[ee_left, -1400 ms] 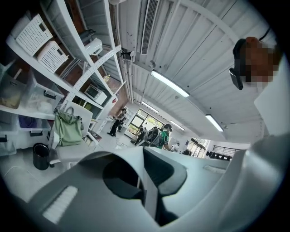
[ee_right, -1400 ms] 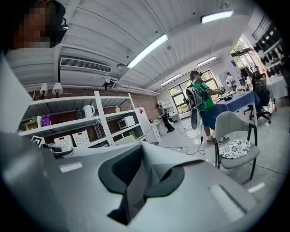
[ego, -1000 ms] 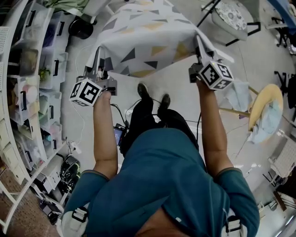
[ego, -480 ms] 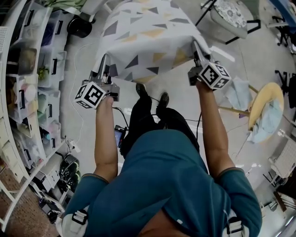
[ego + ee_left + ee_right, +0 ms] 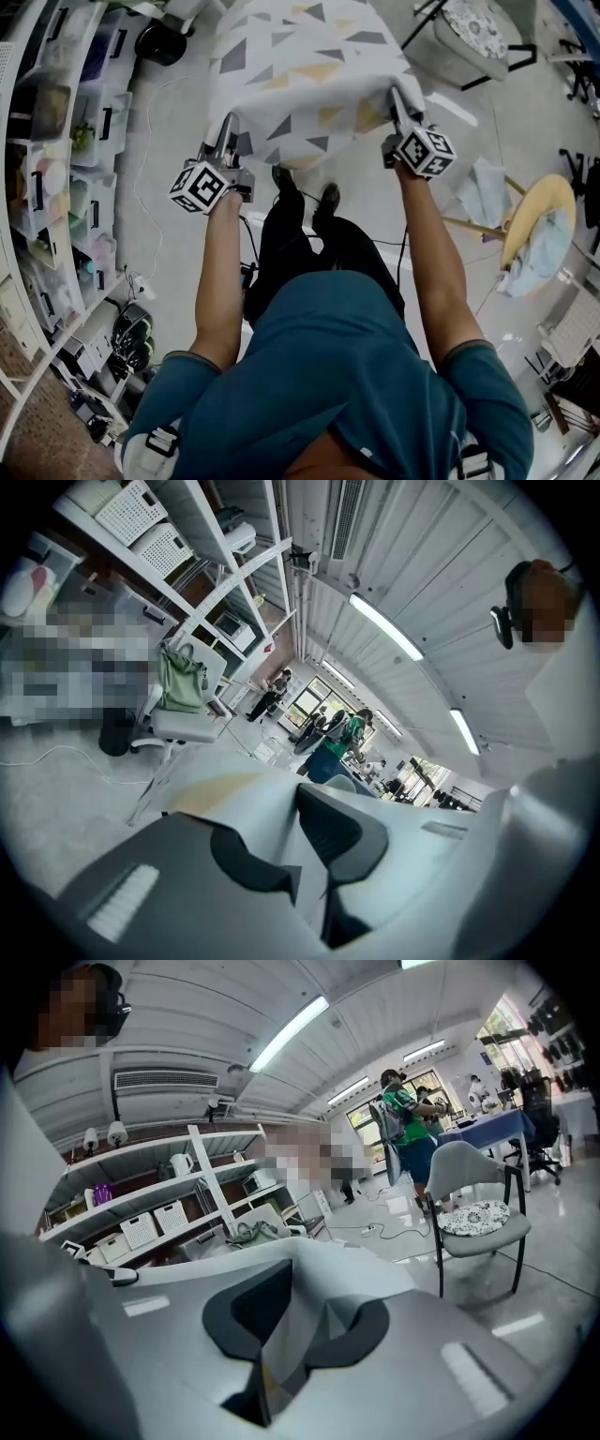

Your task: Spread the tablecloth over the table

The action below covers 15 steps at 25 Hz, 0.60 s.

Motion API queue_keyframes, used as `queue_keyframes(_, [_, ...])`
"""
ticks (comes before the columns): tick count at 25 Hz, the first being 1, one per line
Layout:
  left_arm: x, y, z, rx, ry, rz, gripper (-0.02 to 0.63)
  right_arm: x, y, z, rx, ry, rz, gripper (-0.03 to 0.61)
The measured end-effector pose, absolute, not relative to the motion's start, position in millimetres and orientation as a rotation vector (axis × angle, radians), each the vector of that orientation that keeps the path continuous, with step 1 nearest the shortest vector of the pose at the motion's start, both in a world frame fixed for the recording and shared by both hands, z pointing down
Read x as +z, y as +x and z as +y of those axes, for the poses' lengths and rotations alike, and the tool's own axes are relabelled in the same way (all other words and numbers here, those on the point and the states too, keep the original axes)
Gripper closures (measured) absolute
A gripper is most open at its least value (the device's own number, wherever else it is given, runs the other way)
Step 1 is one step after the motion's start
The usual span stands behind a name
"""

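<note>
The tablecloth [image 5: 300, 75], white with grey, black and yellow triangles, hangs stretched between the two grippers and extends away from them over a raised surface. That surface is fully covered, so its top cannot be made out.

The left gripper [image 5: 228, 131] is closed on the near left corner of the cloth. In the left gripper view the pale fabric passes between its dark pads [image 5: 342, 832]. The right gripper [image 5: 398, 103] is closed on the near right corner. In the right gripper view the fabric is pinched between its pads [image 5: 248, 1321].

Below both grippers lies a pale, glossy floor [image 5: 169, 216]. A thin cable [image 5: 141, 150] runs across it to the left of the left gripper. Further left stand white shelves [image 5: 56, 141] loaded with storage bins. Beyond the right gripper stands a chair [image 5: 469, 33] with a patterned seat cushion. Well to the right of it is a round yellow stand [image 5: 544, 211] with a pale blue cloth draped on it. Strip lights [image 5: 384, 625] run along the ceiling.

The only clear print is the black-and-white square pattern on the marker cubes [image 5: 202, 186] behind each gripper. Other labels are too small to read.
</note>
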State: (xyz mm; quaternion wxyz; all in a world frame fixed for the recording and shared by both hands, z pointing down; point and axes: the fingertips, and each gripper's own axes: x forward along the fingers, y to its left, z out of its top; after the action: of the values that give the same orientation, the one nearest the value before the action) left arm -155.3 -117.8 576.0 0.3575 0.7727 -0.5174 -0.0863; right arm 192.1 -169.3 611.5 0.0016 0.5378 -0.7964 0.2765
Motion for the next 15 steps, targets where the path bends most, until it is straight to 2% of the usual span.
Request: queue_keyframes(15, [705.6, -153.0, -109.7, -0.188, 1.830, -1.363, 0.577, 738.9, 198.7, -179.9, 1.190, 1.650, -2.285, 0.515])
